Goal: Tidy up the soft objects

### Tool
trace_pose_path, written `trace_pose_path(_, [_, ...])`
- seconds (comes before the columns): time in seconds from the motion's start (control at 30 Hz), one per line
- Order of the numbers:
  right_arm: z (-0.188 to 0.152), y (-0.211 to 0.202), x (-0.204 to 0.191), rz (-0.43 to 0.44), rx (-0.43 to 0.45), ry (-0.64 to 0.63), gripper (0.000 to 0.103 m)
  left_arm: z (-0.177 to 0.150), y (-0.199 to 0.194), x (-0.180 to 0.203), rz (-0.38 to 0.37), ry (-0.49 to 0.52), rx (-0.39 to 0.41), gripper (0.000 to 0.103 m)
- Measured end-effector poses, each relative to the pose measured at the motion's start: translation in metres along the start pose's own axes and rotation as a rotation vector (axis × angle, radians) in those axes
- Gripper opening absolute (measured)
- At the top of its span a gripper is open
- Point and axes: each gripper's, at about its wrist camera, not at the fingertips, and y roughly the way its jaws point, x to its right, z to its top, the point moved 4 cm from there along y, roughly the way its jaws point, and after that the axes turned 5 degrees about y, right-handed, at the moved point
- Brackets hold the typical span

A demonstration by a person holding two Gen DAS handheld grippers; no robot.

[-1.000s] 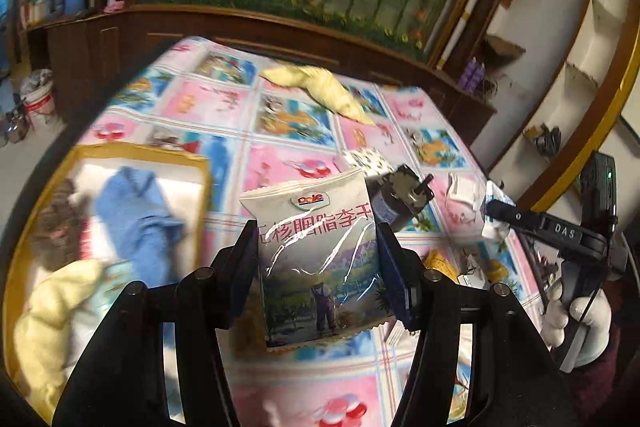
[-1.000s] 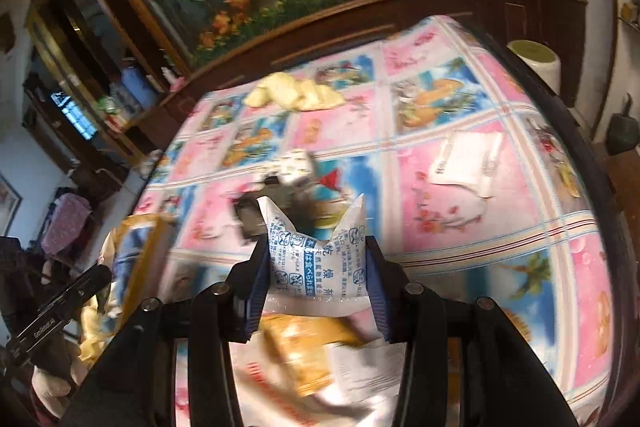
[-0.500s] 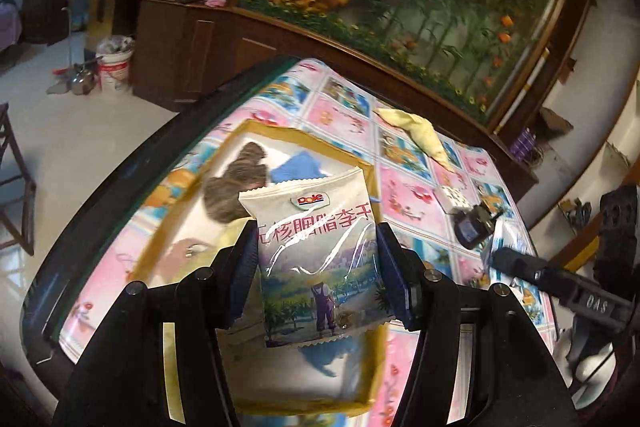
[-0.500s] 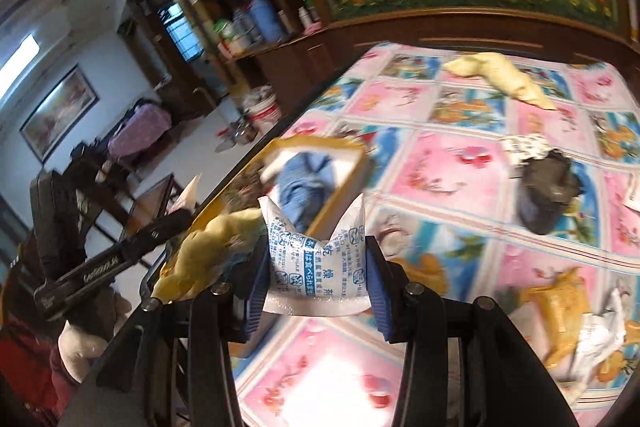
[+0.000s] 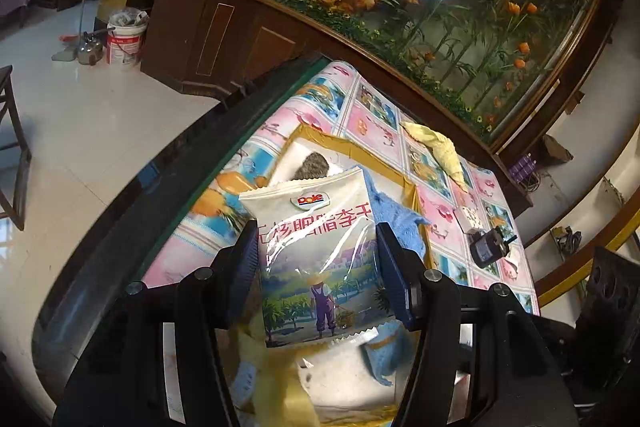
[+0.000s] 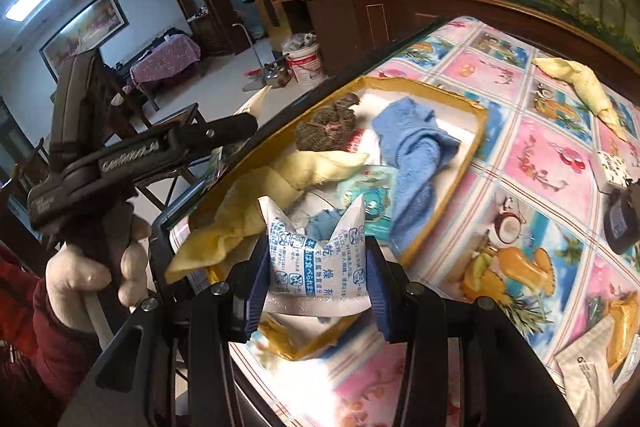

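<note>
Landmark: shallow yellow-rimmed cardboard tray (image 6: 478,131) at the table's edge; all places are given from it.
Left claw (image 5: 316,265): my jaws stand about half apart, clamped on the sides of a glossy white Dole snack pouch with a farm picture (image 5: 316,255), held upright over the tray's near half.
Right claw (image 6: 316,281): narrower, pinching a small white desiccant sachet with blue print (image 6: 316,263), puckered, over the tray's near corner.
Tray contents: blue terry towel (image 6: 416,155), pale yellow cloth (image 6: 272,195), grey-brown knitted bundle (image 6: 328,129).
Outside the tray: another yellow cloth (image 6: 580,87) beyond its far side.
Step in hand: I judge both packets are at delivery, not yet released.
Next move: lower each, spread the jaws and let it fall inside the rim; the sachet sits close to that rim and may land outside.
</note>
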Motion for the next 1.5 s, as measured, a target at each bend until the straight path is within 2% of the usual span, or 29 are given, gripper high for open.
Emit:
trace_pose_path(0.1, [0.001,-0.002,-0.002,-0.013,0.011,-0.009,0.044,0.016,0.005,-0.001,0.022,0.046,-0.007,0.057])
trace_pose_path(0.23, [0.001,0.005,-0.005,-0.040,-0.003,-0.036,0.044,0.035,0.036,0.011,0.020,0.103,-0.058,0.057])
trace_pose_path(0.43, [0.000,0.033,-0.023,-0.020,-0.065,-0.087,0.044,0.044,0.105,0.031,0.003,0.141,-0.197,0.058])
trace_pose_path(0.57, [-0.005,0.057,-0.026,-0.036,-0.115,-0.106,0.044,0.053,0.126,0.035,0.033,0.162,-0.196,0.058])
trace_pose_path(0.63, [-0.006,0.065,-0.027,-0.050,-0.121,-0.114,0.046,0.056,0.129,0.032,0.021,0.136,-0.204,0.059])
trace_pose_path(0.7, [-0.006,0.068,-0.034,-0.069,-0.110,-0.161,0.057,0.055,0.126,0.031,0.014,0.124,-0.204,0.059])
trace_pose_path(0.73, [-0.008,0.068,-0.038,-0.073,-0.107,-0.187,0.066,0.054,0.123,0.032,0.022,0.130,-0.197,0.059])
trace_pose_path(0.83, [-0.011,0.063,-0.048,-0.062,-0.087,-0.213,0.066,0.055,0.107,0.039,0.075,0.163,-0.159,0.060])
trace_pose_path(0.93, [-0.010,0.047,-0.046,-0.025,-0.040,-0.185,0.067,0.058,0.076,0.054,0.135,0.229,-0.058,0.061])
trace_pose_path(1.07, [-0.015,0.014,-0.040,-0.007,0.057,-0.145,0.068,0.058,0.027,0.079,0.266,0.308,0.085,0.063])
trace_pose_path(1.2, [-0.021,-0.012,-0.030,-0.027,0.141,-0.099,0.069,0.049,-0.019,0.103,0.379,0.344,0.206,0.076])
trace_pose_path(1.37, [-0.027,-0.039,-0.007,-0.040,0.208,0.009,0.069,0.023,-0.058,0.131,0.415,0.352,0.272,0.077])
trace_pose_path(1.5, [-0.039,-0.055,0.017,-0.046,0.233,0.107,0.070,0.007,-0.068,0.149,0.441,0.376,0.279,0.077])
